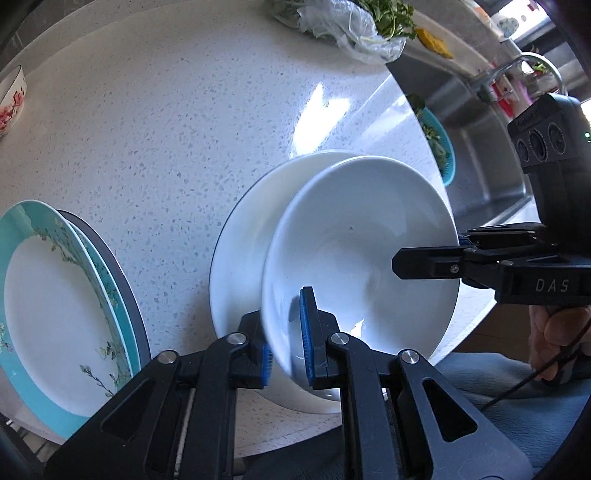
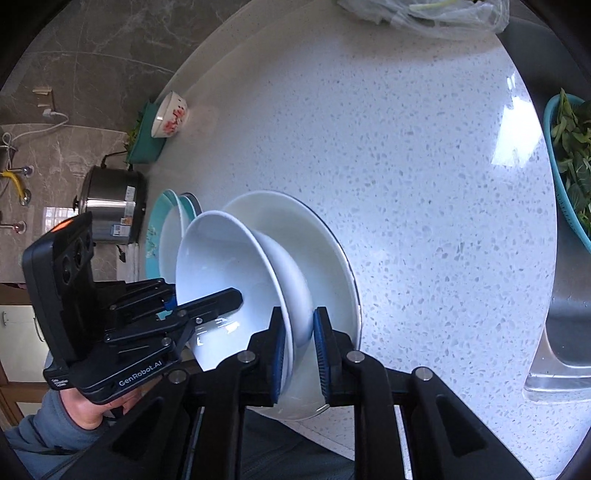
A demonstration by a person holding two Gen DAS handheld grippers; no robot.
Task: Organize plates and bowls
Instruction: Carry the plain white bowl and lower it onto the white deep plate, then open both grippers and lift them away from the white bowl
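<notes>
A white bowl (image 1: 369,240) (image 2: 221,266) hangs tilted just over a wide white plate (image 1: 243,240) (image 2: 325,236) on the speckled counter; I cannot tell whether they touch. My left gripper (image 1: 286,347) (image 2: 221,299) is shut on the bowl's near rim, one blue pad inside and one outside. My right gripper (image 2: 300,354) (image 1: 424,264) is shut on the opposite rim. A stack of teal-rimmed flowered plates (image 1: 55,295) (image 2: 159,225) lies to the left. A red-flowered bowl (image 1: 13,99) (image 2: 170,116) stands at the far left edge.
A steel sink (image 1: 480,122) with a tap lies to the right. Beside it is a teal colander of greens (image 1: 439,147) (image 2: 572,158). A plastic bag of greens (image 1: 351,26) lies at the back. A steel pot (image 2: 110,206) stands beyond the counter's left edge.
</notes>
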